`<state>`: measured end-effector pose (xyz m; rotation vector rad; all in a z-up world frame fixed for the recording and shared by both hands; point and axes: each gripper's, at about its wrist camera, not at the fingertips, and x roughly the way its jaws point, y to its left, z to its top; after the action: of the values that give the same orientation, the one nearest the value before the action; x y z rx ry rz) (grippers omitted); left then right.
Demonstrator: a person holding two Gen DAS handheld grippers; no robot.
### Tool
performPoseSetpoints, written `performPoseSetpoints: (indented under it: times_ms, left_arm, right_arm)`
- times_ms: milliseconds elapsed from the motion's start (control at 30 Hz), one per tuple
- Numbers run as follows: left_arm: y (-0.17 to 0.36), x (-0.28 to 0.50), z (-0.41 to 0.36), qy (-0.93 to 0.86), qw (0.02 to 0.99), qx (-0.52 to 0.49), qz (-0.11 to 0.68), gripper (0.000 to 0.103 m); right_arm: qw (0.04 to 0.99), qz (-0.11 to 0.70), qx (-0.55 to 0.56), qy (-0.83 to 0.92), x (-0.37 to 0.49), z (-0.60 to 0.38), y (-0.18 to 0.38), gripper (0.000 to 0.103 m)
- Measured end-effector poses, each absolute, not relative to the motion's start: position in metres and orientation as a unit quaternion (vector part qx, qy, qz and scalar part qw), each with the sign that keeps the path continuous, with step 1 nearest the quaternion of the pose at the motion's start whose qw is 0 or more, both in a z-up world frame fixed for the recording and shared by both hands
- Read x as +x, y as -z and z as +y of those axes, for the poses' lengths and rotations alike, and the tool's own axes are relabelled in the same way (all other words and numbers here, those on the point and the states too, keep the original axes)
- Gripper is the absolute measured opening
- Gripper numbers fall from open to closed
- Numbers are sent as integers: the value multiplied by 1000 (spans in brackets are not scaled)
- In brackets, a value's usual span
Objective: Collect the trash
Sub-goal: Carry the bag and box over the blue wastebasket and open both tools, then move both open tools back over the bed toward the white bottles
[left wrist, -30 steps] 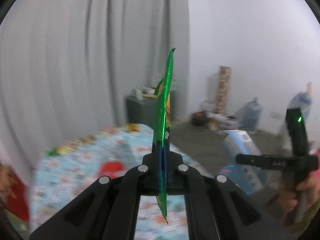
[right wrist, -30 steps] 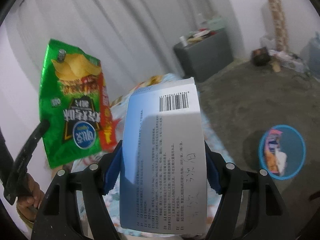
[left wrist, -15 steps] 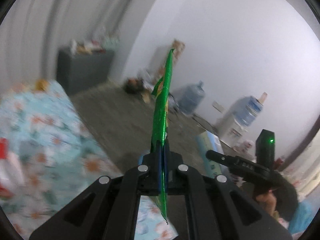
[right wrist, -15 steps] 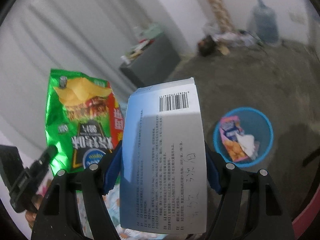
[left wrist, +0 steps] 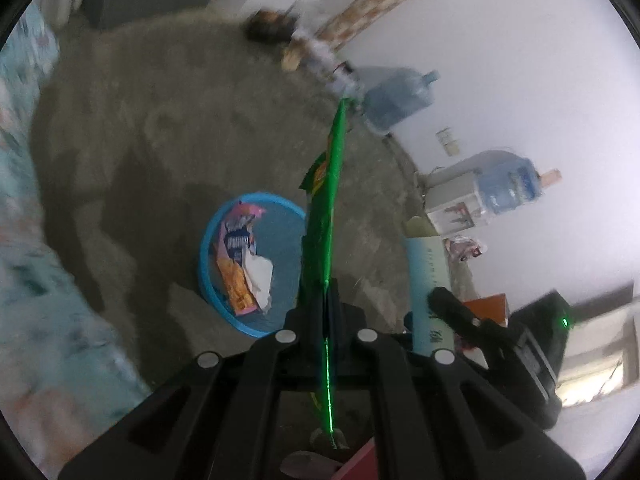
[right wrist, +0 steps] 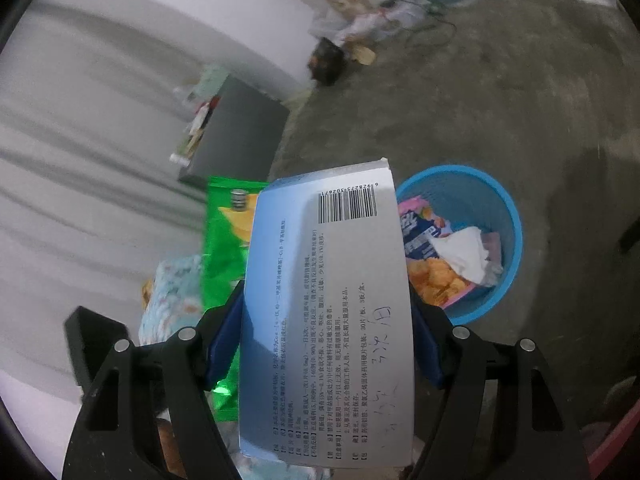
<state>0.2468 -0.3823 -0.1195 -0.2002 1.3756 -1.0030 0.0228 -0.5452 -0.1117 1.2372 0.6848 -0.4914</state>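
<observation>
Left gripper [left wrist: 326,320] pinches chip bag [left wrist: 324,216]; right gripper [right wrist: 326,336] clamps box [right wrist: 326,312]; early release could miss the bin [right wrist: 514,220], frame right

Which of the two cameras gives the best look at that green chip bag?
The right wrist view: it shows the chip bag's printed front, though the box in the right gripper covers part of it. The left wrist view shows the bag only edge-on, a thin green strip pinched in the left gripper.
</observation>
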Motion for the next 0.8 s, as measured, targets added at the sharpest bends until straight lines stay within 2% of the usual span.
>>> performPoseSetpoints:
  times_ms: [33,100,133,167,300,433,600,800]
  left_arm:
    - [129,251,-391,429,655,-90,616,4]
    - [152,260,-406,400,659,-80,631,22]
    - [162,263,-409,390,662,-75,636,40]
    - [171,268,-412,371,669,-66,640,42]
    - [179,275,-403,358,668,-66,649,42]
    - [162,279,-388,359,689,-52,627,44]
    - [118,265,-369,383,711,-38,588,48]
    - [44,226,-316,426,747,-10,510,67]
  right_arm:
    - [726,311,571,223,26,-554,123,70]
    - [711,314,583,235,31,-567,143,74]
    - [699,320,592,242,35,-575,160,78]
    - [689,325,598,250,36,-579,173,83]
    - [652,359,602,287,38,-588,216,83]
    - [640,362,601,312,23,-583,226,83]
    - [660,352,585,315,10,-570,200,83]
    - [724,347,520,292,21,-554,141,83]
